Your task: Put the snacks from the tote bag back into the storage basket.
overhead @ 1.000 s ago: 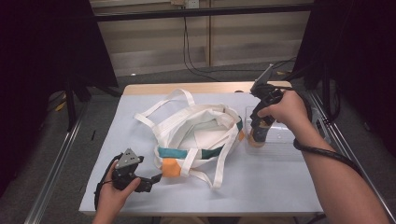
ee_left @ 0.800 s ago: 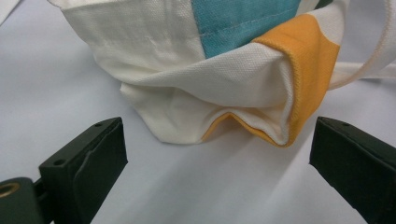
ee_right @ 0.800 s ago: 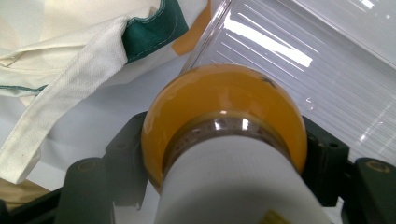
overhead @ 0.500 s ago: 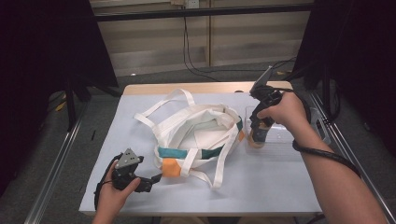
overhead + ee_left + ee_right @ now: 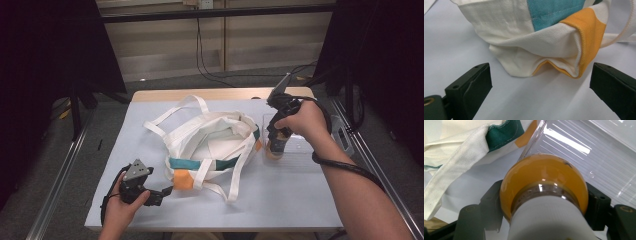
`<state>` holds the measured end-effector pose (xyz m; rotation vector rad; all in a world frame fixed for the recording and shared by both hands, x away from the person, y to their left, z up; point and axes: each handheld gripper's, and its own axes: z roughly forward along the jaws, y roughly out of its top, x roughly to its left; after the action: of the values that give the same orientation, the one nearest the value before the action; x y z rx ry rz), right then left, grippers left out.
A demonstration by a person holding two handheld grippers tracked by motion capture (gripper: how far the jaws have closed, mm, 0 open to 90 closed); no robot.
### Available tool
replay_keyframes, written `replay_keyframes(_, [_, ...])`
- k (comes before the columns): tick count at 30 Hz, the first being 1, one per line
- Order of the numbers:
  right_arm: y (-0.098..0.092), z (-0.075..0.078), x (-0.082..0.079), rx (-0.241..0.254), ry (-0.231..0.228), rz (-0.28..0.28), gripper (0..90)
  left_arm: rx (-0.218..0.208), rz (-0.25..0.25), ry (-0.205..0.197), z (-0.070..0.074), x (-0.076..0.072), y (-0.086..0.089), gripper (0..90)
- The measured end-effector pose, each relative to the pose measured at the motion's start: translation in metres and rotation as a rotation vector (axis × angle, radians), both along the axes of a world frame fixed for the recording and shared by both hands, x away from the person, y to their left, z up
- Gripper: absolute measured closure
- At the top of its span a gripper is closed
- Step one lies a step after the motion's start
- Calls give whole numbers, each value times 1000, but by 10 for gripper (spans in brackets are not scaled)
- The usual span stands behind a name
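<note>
My left gripper (image 5: 159, 192) rests on the pale blue table (image 5: 280, 200) near its front left corner, jaws spread wide and empty, just short of the orange corner of the crumpled white canvas tote bag (image 5: 210, 142) with teal and orange panels. My right gripper (image 5: 275, 145), jaws pointing down, clamps an amber-orange bottle with a white cap (image 5: 544, 182) over the left edge of a clear ribbed plastic tray (image 5: 305, 150) just right of the bag.
</note>
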<state>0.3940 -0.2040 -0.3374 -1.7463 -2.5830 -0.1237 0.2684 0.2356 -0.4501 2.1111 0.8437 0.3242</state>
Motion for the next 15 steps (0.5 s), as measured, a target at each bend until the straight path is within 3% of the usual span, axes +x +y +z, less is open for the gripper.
replay_keyframes(15, [1, -6, 0, -5, -1, 2, 306, 9, -1, -5, 0, 0, 0, 37])
